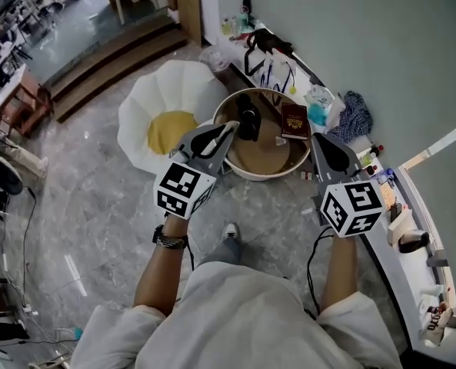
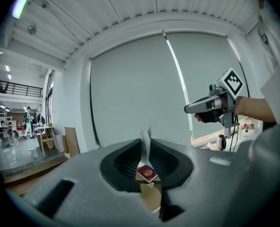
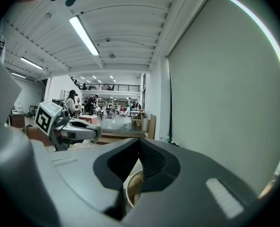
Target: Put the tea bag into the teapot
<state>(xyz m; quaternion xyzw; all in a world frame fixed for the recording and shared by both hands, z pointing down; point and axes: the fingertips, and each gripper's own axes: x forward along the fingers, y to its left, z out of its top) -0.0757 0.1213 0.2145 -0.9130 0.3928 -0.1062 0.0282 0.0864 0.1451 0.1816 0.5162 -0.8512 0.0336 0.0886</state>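
My left gripper point(image 2: 146, 146) pinches a thin pale strip, which I take for the tea bag point(image 2: 145, 140); it stands up from between the nearly closed jaws. In the head view that gripper point(image 1: 229, 129) hangs over the near left edge of the round white-rimmed table point(image 1: 247, 173), just beside the black teapot point(image 1: 247, 120). A dark red booklet point(image 1: 294, 120) lies to the teapot's right. My right gripper point(image 3: 139, 143) has its jaws pressed together on nothing, over the table's right rim
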